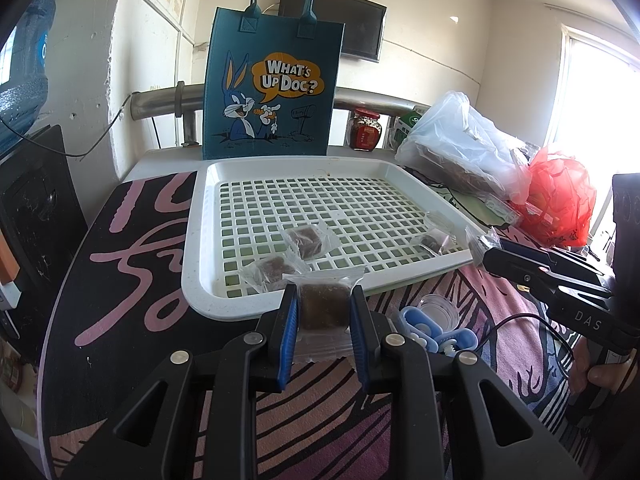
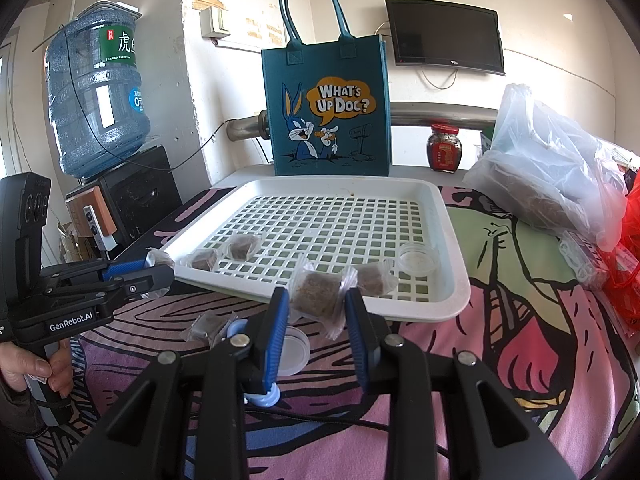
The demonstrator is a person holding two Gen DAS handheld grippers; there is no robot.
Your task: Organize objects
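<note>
the left gripper (image 1: 323,304) is clamping a wrapped brown cube (image 1: 324,304) between its blue pads, jaws drawn in close on the block, with the clear wrapper tails sticking out toward the camera and away from it. the right gripper (image 2: 316,300) is doing the same with a second wrapped cube (image 2: 316,294), pinched across its sides, the crinkled ends flaring past the fingers. each cube is hanging just at the near rim of the white slotted tray (image 1: 200,240), so the tray floor is lying straight ahead and slightly below both tools; neither hand is clearly nearer. both grippers are pointing forward and tilting downward, side by side, a hand (image 2: 32,368) gripping the left handle at the near left. on the patterned cloth just beneath them a blue clip (image 1: 432,328), a clear lid (image 2: 294,350) and one loose wrapped cube (image 2: 206,330) are lying. in the tray two wrapped cubes (image 1: 292,252) are resting near the left front, another (image 2: 370,278) beside a small clear dish (image 2: 418,258) at the right front. at the far edge a blue cartoon tote bag (image 1: 272,88) is standing upright. judging from this, the coming move is a short push forward over the rim.
</note>
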